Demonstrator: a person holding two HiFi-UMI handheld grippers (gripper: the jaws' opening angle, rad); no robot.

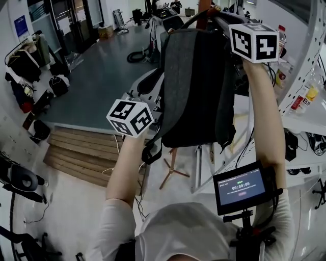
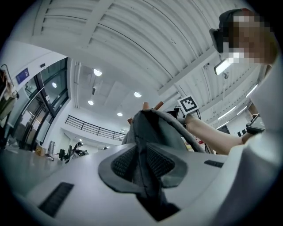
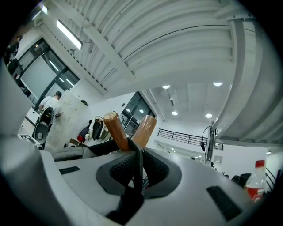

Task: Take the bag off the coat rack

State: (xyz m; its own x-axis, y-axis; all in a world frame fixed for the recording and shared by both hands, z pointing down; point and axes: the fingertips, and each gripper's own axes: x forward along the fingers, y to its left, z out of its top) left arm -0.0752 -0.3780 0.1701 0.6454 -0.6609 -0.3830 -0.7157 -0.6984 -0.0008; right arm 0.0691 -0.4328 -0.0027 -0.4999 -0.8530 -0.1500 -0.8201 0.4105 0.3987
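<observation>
A grey and black backpack [image 1: 196, 86] hangs from the wooden coat rack [image 1: 204, 6]; the rack's splayed feet [image 1: 172, 172] show below the bag. My left gripper [image 1: 130, 118] is at the bag's lower left side. In the left gripper view it [image 2: 142, 167] is shut on a fold of the bag's grey fabric [image 2: 152, 128]. My right gripper [image 1: 253, 42] is raised at the bag's top right. In the right gripper view it [image 3: 137, 170] is shut on the bag's black top strap [image 3: 132, 152], just below two wooden pegs [image 3: 116, 128].
White shelves with bottles [image 1: 305, 97] stand close on the right. A small screen [image 1: 241, 187] hangs at the person's chest. A wooden step [image 1: 81, 150] and a grey platform [image 1: 102, 76] lie to the left, with other bags [image 1: 23, 63] along the far left wall.
</observation>
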